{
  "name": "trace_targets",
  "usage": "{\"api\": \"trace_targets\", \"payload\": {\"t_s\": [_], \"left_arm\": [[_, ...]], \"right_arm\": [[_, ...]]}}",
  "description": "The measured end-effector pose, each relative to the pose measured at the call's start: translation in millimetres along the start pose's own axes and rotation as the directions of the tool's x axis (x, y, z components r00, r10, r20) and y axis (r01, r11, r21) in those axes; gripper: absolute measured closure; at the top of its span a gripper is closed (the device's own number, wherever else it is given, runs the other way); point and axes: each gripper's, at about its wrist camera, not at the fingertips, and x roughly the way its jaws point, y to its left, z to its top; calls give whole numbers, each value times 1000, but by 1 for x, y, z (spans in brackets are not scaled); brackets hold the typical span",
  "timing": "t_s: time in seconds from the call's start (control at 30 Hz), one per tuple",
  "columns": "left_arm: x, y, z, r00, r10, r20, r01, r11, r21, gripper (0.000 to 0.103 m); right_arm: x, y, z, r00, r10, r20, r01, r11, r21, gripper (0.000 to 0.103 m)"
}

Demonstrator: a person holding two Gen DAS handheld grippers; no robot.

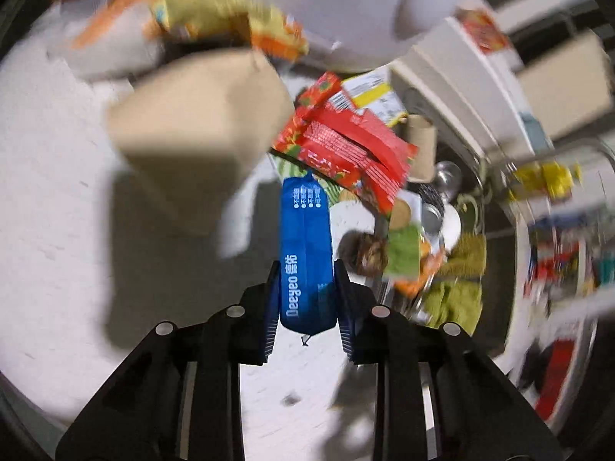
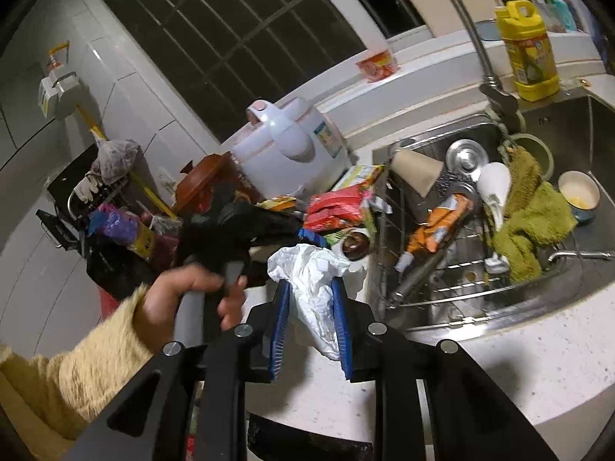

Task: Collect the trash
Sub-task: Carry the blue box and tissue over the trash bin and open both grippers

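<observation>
The left tongs [image 1: 307, 299] are clamped on a blue wrapper [image 1: 305, 253], which stands up between the pads over the white tabletop [image 1: 57, 192], just short of a red packet [image 1: 346, 150]. The right tongs [image 2: 311, 299] grip a crumpled white plastic bag [image 2: 311, 280] beside the sink [image 2: 576, 115]. Only the right view shows the person's hand [image 2: 192, 292] on the left tool's handle, a rice cooker [image 2: 288, 142] and a yellow bottle [image 2: 528, 50]; the left view alone shows a blurred brown box [image 1: 200, 123].

Home kitchen, steel sink [image 2: 569, 123] (dishes inside), rice cooker [image 2: 288, 146], tiled wall [image 2: 127, 88]
</observation>
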Motion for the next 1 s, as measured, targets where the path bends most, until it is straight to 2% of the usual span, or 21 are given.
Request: {"api": "trace_targets", "payload": {"t_s": [0.1,0.17,0.3,0.43,0.53,0.63,0.73,0.77,0.8,0.83,0.9,0.97,1.0], "left_arm": [[-38,9,-19,998,11,60,-19,991,132,77],[-61,20,-31,997,3,73,-17,982,188,77],[-99,64,-52,997,20,80,-38,973,228,77],[-144,126,-77,996,35,81,-54,970,237,77],[-175,179,-100,996,62,65,-74,977,200,77],[-189,229,-135,993,115,10,-115,977,177,77],[-185,273,-169,986,158,-61,-147,977,152,77],[-181,282,-176,983,161,-82,-148,978,144,77],[-172,296,-185,978,167,-125,-151,980,128,77],[-161,307,-192,972,170,-160,-151,981,121,77],[-134,331,-204,961,164,-225,-146,985,93,77],[-104,351,-213,951,155,-266,-136,987,88,77],[-83,363,-216,944,169,-283,-147,984,98,77]], "right_arm": [[10,16,1,1000,19,-15,-20,999,-27,79],[20,29,1,999,43,-34,-44,998,-43,79],[43,65,-5,991,98,-86,-105,991,-81,79],[73,113,-22,967,168,-193,-194,973,-126,79],[97,152,-45,930,207,-304,-266,949,-168,79],[126,196,-87,860,212,-464,-340,916,-212,79],[149,227,-133,797,166,-580,-377,888,-263,79],[154,232,-143,783,155,-602,-384,883,-271,82],[161,238,-158,767,139,-626,-387,879,-279,82],[172,244,-177,742,117,-661,-391,876,-283,82],[188,249,-205,713,82,-696,-392,870,-300,83],[213,246,-245,675,21,-738,-378,869,-320,83],[225,242,-260,665,-10,-747,-363,869,-335,83]]}}
